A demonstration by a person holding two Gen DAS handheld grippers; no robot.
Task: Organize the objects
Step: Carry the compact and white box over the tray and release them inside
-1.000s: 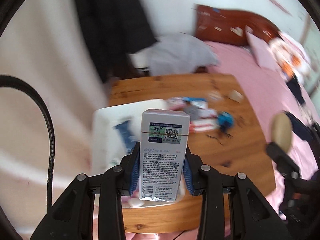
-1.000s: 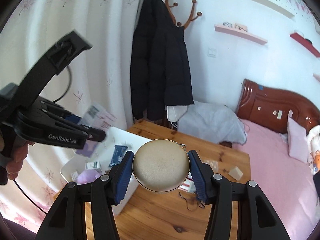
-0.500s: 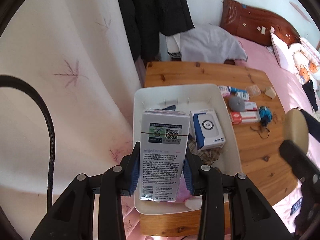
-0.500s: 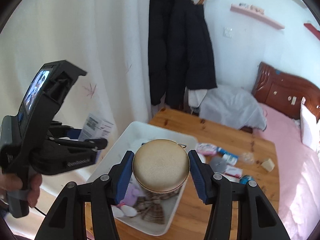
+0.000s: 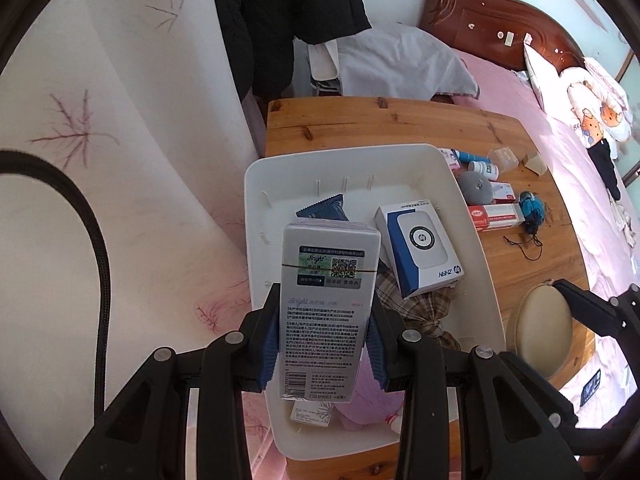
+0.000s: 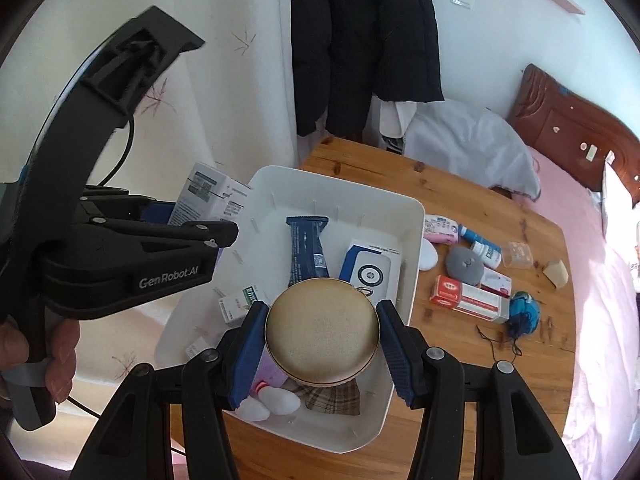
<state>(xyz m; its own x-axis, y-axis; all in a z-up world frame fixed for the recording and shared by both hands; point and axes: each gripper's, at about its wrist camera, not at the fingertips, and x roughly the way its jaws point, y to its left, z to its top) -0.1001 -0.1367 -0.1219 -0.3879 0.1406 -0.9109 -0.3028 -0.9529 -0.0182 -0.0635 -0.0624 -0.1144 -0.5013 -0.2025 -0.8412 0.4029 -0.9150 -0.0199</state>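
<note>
Gripping a printed box (image 5: 326, 308) in left jaws, gold round tin (image 6: 322, 333) in right jaws, above white bin (image 5: 478, 240).

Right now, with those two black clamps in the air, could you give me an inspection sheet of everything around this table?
Surface: wooden table, bare at the far end.
Job's things: white bin holding a blue-and-white box, dark blue packet, plaid cloth and small boxes.
Clutter: red-and-white box, grey pouch, blue yarn, small bottles and cartons on the table right of the bin.
Grippers: left gripper shut on a tall white carton; right gripper shut on a round gold case, both above the bin.
Cables: black cable at the left gripper.
Surroundings: curtain, black coat, pink bed.
</note>
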